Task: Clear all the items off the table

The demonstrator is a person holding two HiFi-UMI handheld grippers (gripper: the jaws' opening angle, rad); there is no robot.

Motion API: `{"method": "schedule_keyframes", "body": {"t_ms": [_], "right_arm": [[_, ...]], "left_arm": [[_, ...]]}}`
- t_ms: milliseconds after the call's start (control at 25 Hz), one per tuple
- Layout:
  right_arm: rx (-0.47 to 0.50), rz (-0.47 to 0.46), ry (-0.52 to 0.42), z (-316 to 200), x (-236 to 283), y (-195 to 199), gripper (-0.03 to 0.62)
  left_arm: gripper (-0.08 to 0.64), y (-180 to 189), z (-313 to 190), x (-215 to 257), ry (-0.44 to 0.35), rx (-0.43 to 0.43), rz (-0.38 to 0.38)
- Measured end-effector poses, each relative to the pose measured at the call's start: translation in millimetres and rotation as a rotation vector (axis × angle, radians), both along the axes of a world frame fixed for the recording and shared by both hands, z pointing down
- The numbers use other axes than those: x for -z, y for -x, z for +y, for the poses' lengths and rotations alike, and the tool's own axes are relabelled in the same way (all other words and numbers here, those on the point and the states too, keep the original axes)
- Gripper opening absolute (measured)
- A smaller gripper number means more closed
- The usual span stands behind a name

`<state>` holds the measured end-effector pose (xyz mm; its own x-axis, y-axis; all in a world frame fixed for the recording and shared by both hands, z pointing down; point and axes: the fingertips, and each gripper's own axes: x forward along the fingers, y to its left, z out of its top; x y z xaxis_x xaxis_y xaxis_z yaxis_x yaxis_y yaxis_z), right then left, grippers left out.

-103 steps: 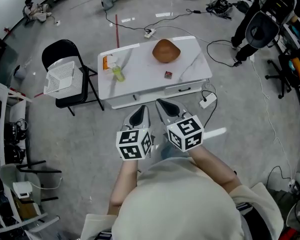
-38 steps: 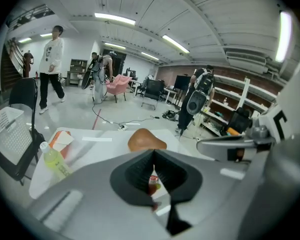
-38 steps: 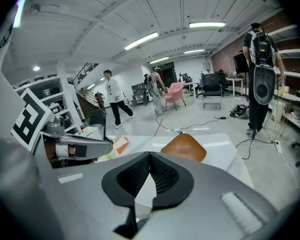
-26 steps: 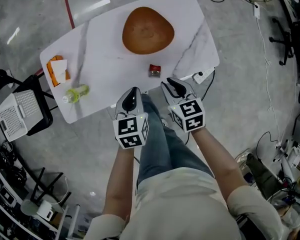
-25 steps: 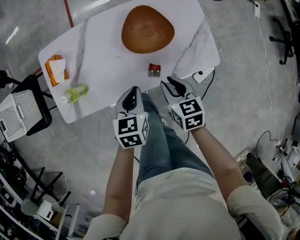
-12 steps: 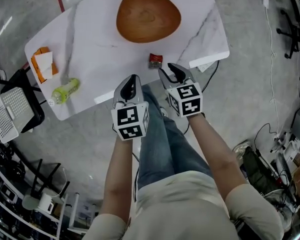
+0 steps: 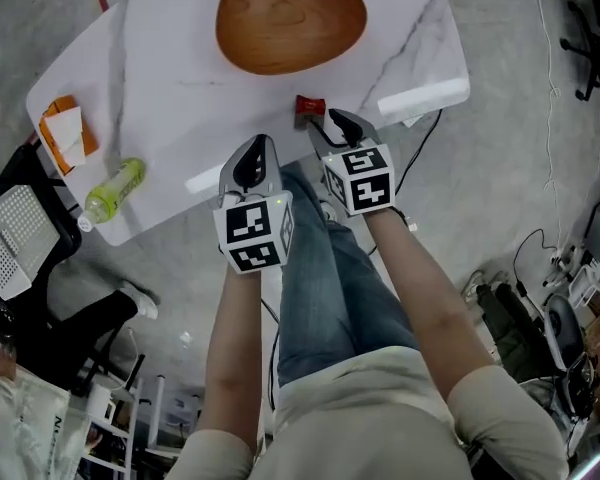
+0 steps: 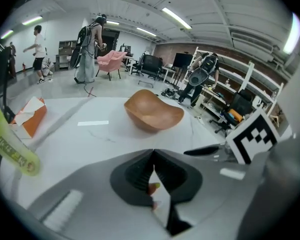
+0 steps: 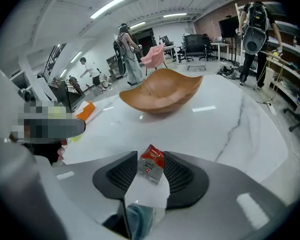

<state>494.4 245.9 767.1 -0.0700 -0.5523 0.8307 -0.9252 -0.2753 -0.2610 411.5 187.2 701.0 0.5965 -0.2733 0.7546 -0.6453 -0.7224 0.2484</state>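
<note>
Red packet [image 9: 151, 166] at the table's [image 7: 180, 98] near edge is lined up for a grab, untouched, between the right gripper's [image 7: 336, 126] just-opening jaws; left gripper [image 8: 153, 155] is clenched empty.

Open lab workshop, concrete floor [image 7: 520, 208], equipment shelves [image 8: 240, 76], office chairs [image 8: 151, 64]

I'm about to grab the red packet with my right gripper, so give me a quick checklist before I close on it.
1. Right gripper jaws apart: ok, they have just been opening.
2. Red packet lined up between them: ok, pads not pressing it.
3. Packet lying free on the table: ok.
4. Left gripper out of the way: ok, shut and empty.
5. Wooden bowl clear of the packet: ok.
6. Somewhere to put the packet: cannot tell.
</note>
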Motion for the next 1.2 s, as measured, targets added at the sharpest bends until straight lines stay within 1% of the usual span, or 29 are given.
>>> {"method": "schedule_keyframes", "body": {"t_ms": [240, 440, 560, 680, 720, 800, 920, 1080, 1200], "right_arm": [[-0.015, -0.006, 0.045, 4.1, -24.4, -0.1, 0.164], [-0.022, -0.009, 0.067, 3.2, -39.6, -1.0, 0.17], [-0.014, 0.007, 0.088, 3.3, -44.1, -1.1, 0.167], [-0.01, 0.043, 0.106, 4.0, -45.6, -4.3, 0.127], [-0.008, 0.051, 0.109, 4.4, -45.9, -4.6, 0.126], [0.005, 0.06, 0.113, 4.3, -46.3, -3.5, 0.117], [0.025, 0.063, 0.119, 2.8, -45.3, -1.9, 0.08], [0.02, 0.063, 0.126, 4.0, -40.1, -3.0, 0.063], [0.021, 0.082, 0.118, 6.2, -34.0, -5.0, 0.051]], "left_arm": [[0.009, 0.0, 1.2, -16.1, 0.029, 0.003, -0.008], [0.008, 0.5, -1.6, -25.4, 0.046, 0.024, -0.003], [0.008, 0.3, -1.4, -27.3, 0.053, 0.03, -0.001], [0.008, -0.4, -1.3, -28.1, 0.054, 0.028, -0.003], [0.008, -0.2, -0.9, -28.1, 0.054, 0.028, -0.003], [0.008, 0.6, -0.1, -28.1, 0.055, 0.028, -0.004], [0.008, 0.9, 0.2, -26.6, 0.054, 0.023, -0.007], [0.009, 1.6, 0.5, -21.6, 0.052, 0.02, -0.008], [0.008, 2.6, 0.7, -17.9, 0.055, 0.028, -0.004]]}}
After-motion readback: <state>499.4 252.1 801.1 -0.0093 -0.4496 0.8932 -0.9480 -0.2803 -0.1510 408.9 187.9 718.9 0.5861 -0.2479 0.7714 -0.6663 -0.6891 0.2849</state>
